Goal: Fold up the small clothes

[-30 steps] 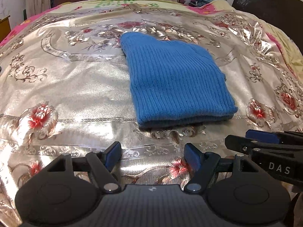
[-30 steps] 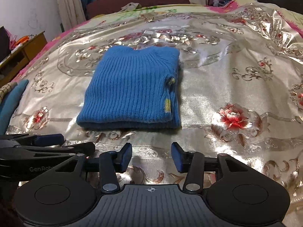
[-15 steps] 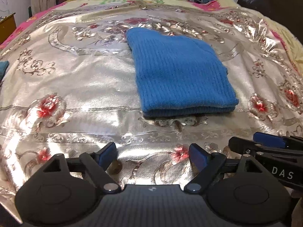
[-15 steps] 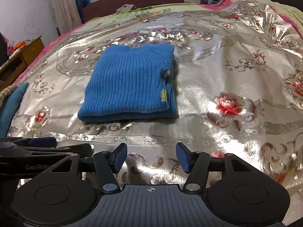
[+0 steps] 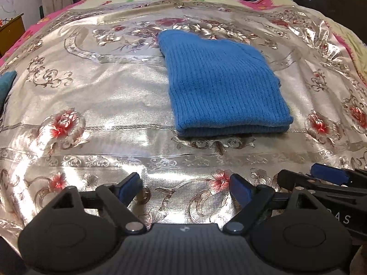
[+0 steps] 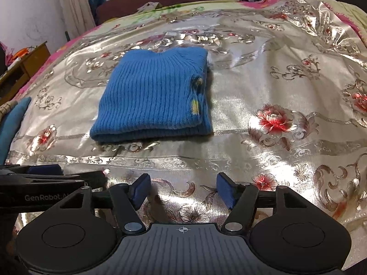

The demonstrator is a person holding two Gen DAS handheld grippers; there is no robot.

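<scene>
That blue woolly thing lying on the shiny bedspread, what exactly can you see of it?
The blue knitted garment is a small ribbed piece, seemingly wool or acrylic, folded into a thick, neat rectangle with stacked layers showing at its near edge. A ribbed collar curves along the far edge, and small yellow marks sit near its right side. It lies flat on the silvery floral bedspread, touching nothing else. Both the left gripper and right gripper hover open, short of it.

blue ribbed sweater (image 5: 222, 87), silver floral bedcover (image 5: 91, 96), blue-padded tongs (image 5: 185, 186)
</scene>
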